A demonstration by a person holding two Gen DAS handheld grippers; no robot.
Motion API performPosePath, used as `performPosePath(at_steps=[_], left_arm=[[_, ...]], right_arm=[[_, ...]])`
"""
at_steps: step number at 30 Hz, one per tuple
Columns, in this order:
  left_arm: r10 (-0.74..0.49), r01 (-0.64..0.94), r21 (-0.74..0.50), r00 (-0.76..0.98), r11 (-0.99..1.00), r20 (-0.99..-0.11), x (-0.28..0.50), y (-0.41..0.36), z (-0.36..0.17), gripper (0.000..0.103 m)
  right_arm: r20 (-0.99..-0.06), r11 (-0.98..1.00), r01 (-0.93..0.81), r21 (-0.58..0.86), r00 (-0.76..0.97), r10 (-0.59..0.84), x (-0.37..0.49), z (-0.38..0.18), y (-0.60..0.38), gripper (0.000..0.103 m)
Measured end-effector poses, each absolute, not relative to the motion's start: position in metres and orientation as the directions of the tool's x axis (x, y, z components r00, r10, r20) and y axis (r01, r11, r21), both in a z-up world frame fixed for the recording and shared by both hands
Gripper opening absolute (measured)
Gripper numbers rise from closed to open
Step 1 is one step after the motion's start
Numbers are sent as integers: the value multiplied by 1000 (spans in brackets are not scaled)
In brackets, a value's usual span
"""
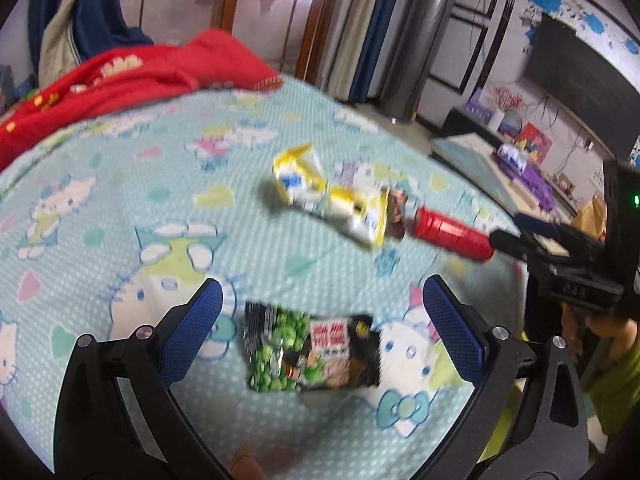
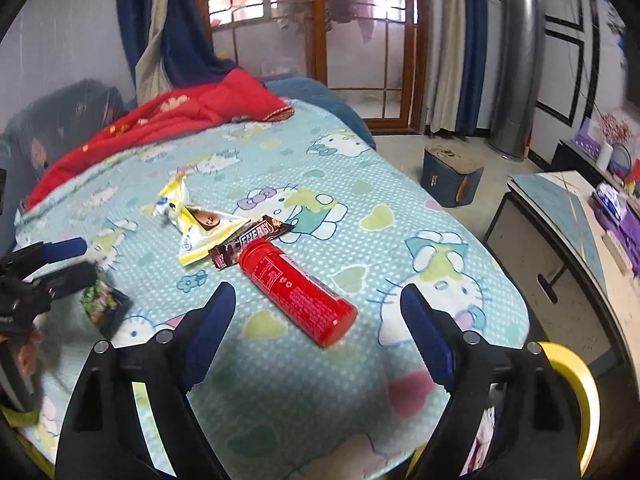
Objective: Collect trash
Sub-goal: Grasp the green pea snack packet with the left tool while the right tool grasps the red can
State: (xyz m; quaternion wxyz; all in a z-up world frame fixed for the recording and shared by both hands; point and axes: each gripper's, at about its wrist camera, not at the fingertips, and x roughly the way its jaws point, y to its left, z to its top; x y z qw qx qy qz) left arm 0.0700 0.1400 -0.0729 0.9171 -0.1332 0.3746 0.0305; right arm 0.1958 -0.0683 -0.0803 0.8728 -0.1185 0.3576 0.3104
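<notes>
On the Hello Kitty bedsheet (image 1: 120,208) lies trash. A black-and-green pea snack packet (image 1: 312,354) lies between the blue pads of my open left gripper (image 1: 322,300), just ahead of it. A yellow-white wrapper (image 1: 328,196), a brown energy bar wrapper (image 2: 252,242) and a red can (image 2: 298,294) on its side lie further on. My open right gripper (image 2: 318,304) hovers just before the red can. The left gripper also shows at the left of the right wrist view (image 2: 60,268), beside the pea packet (image 2: 105,304).
A red blanket (image 2: 180,114) is bunched at the bed's far end. A yellow-rimmed bin (image 2: 576,392) sits at the bed's right side. A blue stool (image 2: 452,176), a low table (image 2: 568,216) and a metal cylinder (image 2: 516,60) stand on the floor to the right.
</notes>
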Motion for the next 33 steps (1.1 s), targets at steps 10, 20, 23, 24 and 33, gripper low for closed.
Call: performPosePath(at_steps=[10, 20, 23, 24, 33], left_arm=[[-78, -150, -225, 642, 963, -762, 78, 135, -93, 92], [-45, -149, -171, 610, 974, -791, 82, 126, -99, 92], [-36, -145, -154, 605, 977, -795, 84, 121, -98, 92], [-34, -142, -149, 604, 979, -796, 84, 120, -98, 92], [-4, -103, -82, 599, 991, -801, 83, 106, -100, 77]], right_arm=[[-766, 742, -670, -20, 488, 419, 222, -108, -41, 82], [-776, 740, -672, 31, 451, 442, 226, -121, -36, 55], [-767, 745, -666, 39, 458, 450, 221, -122, -40, 49], [-763, 750, -659, 48, 461, 453, 219, -122, -43, 47], [-742, 790, -604, 104, 482, 466, 207, -122, -61, 33]])
